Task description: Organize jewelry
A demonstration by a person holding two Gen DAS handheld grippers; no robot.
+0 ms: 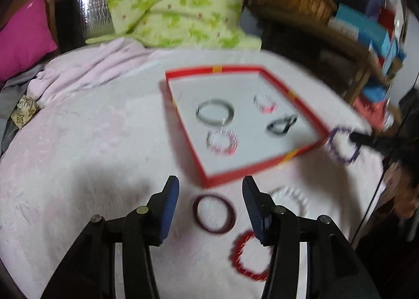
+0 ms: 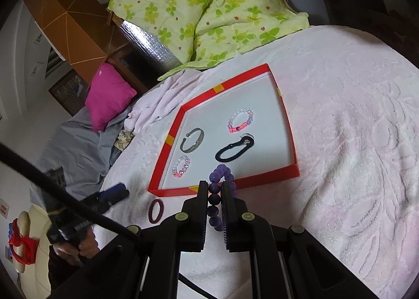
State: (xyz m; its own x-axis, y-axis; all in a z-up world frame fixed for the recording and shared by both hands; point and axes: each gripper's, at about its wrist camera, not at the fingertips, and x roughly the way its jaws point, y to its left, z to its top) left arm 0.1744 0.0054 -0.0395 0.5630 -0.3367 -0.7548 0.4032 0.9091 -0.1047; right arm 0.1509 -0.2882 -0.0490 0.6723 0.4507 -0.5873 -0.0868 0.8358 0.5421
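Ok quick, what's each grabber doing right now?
Left gripper: open, holding nothing, dark red bangle below its jaws.
Right gripper: shut on the purple bead bracelet.

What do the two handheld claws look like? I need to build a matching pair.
Both are black plastic. The left claw has two angled fingers faced with dark blue ribbed pads, with round metallic pivot pins on the linkage arms. The right claw has the same black linkage and pale pins, its ribbed pads looking black.
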